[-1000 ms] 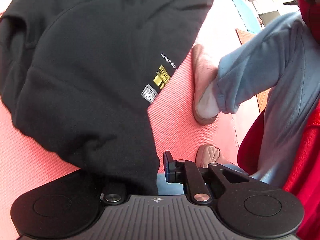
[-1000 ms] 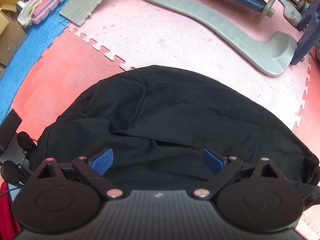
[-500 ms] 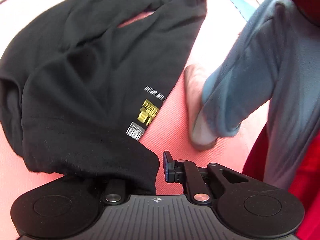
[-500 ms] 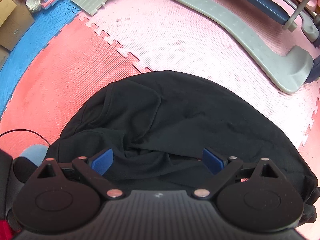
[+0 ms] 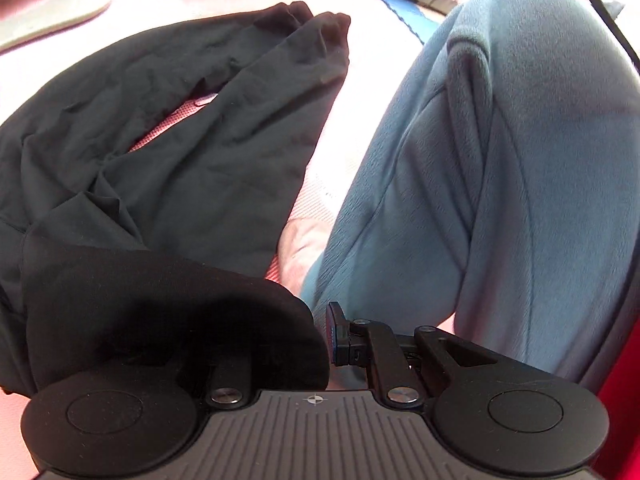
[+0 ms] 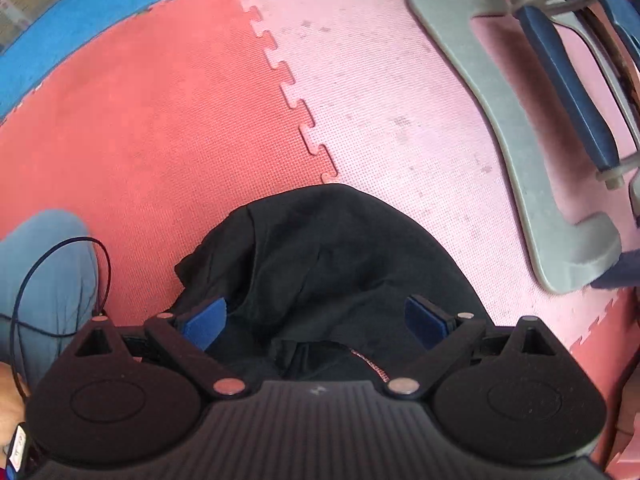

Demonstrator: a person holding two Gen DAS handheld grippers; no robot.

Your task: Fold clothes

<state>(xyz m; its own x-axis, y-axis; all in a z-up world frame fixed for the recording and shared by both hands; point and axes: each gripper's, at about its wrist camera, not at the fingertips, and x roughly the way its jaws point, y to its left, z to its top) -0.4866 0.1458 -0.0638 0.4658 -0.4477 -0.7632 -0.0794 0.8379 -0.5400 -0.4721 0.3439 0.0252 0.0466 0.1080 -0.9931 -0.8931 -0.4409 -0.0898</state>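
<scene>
A black pair of trousers point(image 5: 188, 152) lies on the pink and red foam mat point(image 5: 352, 120), its two legs stretching away to the upper right. My left gripper point(image 5: 320, 332) is shut on a bunched edge of the trousers, which drapes over and hides its left finger. In the right wrist view the black cloth point(image 6: 332, 264) is heaped on the mat under my right gripper point(image 6: 320, 316). That gripper is open, with its blue pads either side of the cloth.
The person's light blue trouser leg point(image 5: 500, 184) and a pink slipper point(image 5: 300, 248) fill the right of the left wrist view. A grey plastic frame point(image 6: 520, 128) lies on the pink mat at right. A black cable point(image 6: 52, 256) loops at left.
My left gripper has dropped low and tilted forward with the trouser edge in it, and the printed label is out of sight. My right gripper has swung left, still open over the cloth.
</scene>
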